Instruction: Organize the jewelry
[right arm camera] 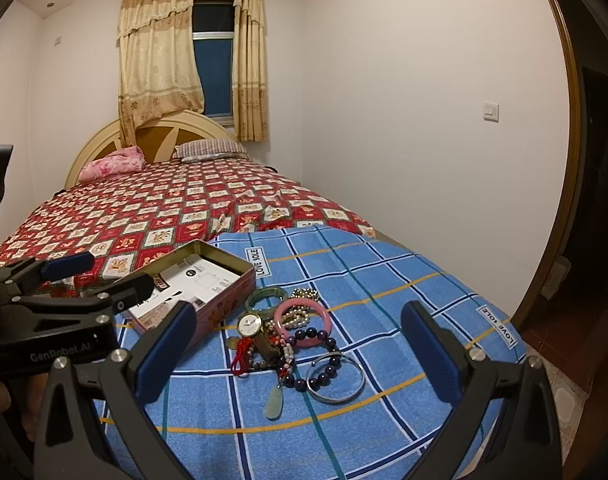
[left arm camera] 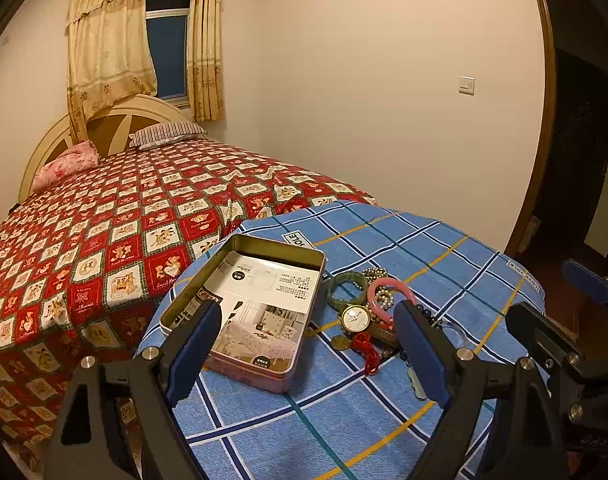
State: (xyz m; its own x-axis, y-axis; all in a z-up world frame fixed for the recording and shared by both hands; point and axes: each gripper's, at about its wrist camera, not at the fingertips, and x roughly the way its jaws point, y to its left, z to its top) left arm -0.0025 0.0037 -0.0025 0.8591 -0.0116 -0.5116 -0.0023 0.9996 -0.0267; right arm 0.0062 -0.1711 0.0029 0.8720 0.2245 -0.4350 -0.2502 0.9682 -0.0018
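Where the left gripper (left arm camera: pixel 308 344) hangs with fingers spread wide and empty, one finger hides a corner of the open tin (right arm camera: pixel 192 284) — its long axis runs diagonally across the blue checked cloth (right arm camera: pixel 384 280). Right gripper (right arm camera: pixel 300 354) likewise gapes. Beside the tin, tangled jewelry (right arm camera: pixel 292 336) overlaps — watch (left arm camera: pixel 355 317), pink bangle (right arm camera: pixel 302 322).

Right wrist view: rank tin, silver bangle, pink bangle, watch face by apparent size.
1. Tin, clearly largest.
2. Silver bangle and pink bangle: look alike; silver lies nearer the camera, so no ranking.
3. Watch face, smallest.
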